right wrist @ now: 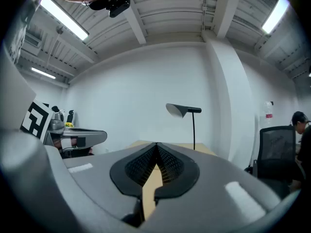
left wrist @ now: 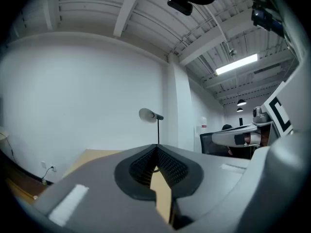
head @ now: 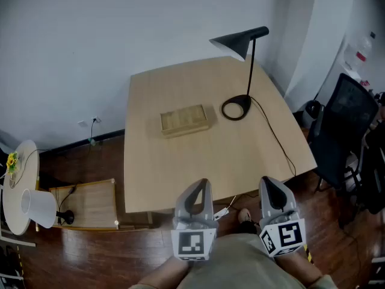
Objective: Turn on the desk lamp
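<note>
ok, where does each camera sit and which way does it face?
Head view: on the person's head, facing steeply down at the light wooden table and black desk lamp; left hand-held gripper and right hand-held gripper at bottom.
Left gripper view: rides the left one, looks along its shut jaws toward the lamp; right one shows at right.
Right gripper view: mirrored; left one shows at left.
Shared: all see lamp and table.

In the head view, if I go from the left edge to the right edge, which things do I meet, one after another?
round white side table → low wooden rack → wooden box on the desk → desk lamp → black office chair
</note>
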`<state>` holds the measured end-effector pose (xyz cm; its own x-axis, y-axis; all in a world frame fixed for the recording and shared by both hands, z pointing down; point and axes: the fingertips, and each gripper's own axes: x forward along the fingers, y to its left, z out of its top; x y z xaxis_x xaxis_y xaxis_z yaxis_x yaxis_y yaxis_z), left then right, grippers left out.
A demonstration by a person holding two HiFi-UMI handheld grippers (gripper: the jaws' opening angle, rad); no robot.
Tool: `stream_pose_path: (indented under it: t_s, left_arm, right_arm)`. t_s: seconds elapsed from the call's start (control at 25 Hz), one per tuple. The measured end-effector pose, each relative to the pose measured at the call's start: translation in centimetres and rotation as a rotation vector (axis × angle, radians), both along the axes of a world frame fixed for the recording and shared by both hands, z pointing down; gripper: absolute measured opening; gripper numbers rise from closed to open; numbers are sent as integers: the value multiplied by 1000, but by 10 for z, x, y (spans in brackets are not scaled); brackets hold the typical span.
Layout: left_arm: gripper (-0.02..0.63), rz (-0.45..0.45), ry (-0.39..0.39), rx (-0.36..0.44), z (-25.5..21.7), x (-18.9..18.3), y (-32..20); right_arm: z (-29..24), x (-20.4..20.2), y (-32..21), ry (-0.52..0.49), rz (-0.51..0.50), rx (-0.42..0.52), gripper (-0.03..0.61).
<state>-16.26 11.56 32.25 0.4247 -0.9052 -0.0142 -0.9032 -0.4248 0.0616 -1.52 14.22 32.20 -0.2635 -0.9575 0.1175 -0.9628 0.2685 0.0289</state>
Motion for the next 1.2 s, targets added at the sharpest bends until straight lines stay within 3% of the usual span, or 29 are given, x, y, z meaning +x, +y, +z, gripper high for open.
stream_pose_path:
  t_s: [0.4, 0.8, 1.2]
  left_arm:
    - [0, -9, -20, 8, -9, 24, -58]
    - [0, -59, -84, -16, 9, 95, -171]
    - [0, -116, -133, -61, 40, 148, -262]
  right_arm:
    - [-3, 23, -60, 6, -33, 15, 0]
    - [3, 80, -186, 11, -124, 1, 0]
    - [42, 124, -290, 23, -176, -46, 0]
